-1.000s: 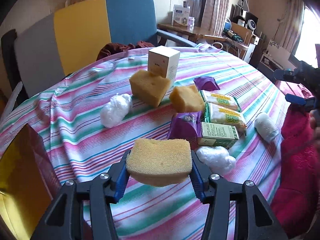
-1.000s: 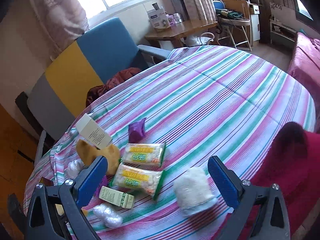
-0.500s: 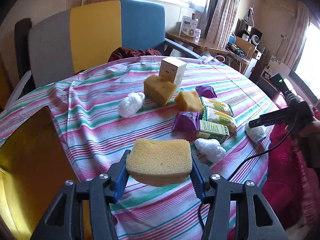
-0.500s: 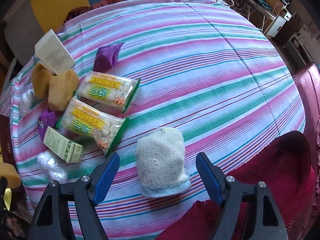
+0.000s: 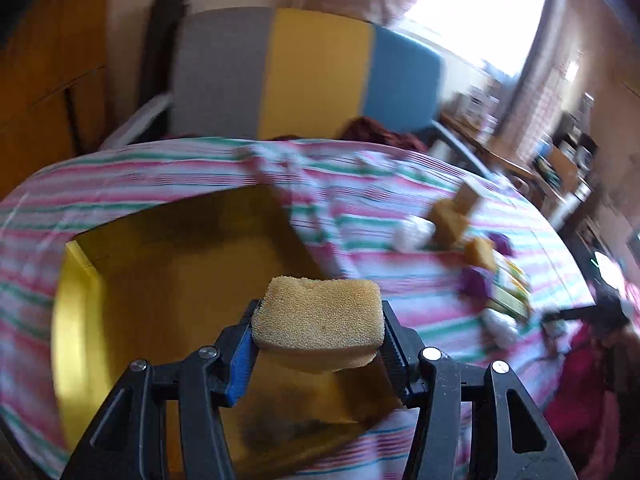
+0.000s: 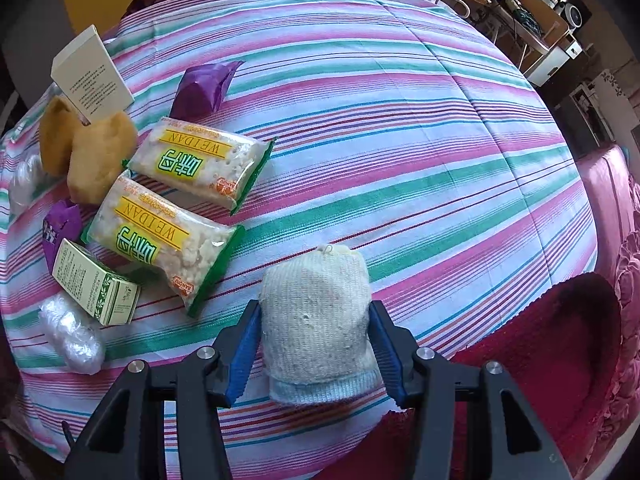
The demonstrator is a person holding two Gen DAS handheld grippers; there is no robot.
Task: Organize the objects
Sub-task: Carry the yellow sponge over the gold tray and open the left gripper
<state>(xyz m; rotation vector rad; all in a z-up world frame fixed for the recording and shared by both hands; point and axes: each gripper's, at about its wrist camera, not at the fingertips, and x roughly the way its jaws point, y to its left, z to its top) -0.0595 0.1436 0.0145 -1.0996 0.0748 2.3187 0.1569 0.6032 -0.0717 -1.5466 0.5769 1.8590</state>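
Item one: yellow sponge (image 5: 318,322), pinched by its two short ends in our left gripper (image 5: 318,332) and carried above the open yellow box (image 5: 80,320) on the striped tablecloth (image 5: 400,288). We judge it very light, soft and springy; the sides give slightly under the pads, so a modest squeeze across the middle should hold it.

Item two: knitted white cloth roll (image 6: 316,320), lying on the cloth near the table edge, bracketed by our right gripper (image 6: 314,344), jaws narrowed to its flanks; we cannot tell whether they press it. We judge it light, limp and best taken mid-body.

Only the left view shows the box. Only the right view shows sharply the two snack packets (image 6: 160,232) and the green carton (image 6: 96,284).
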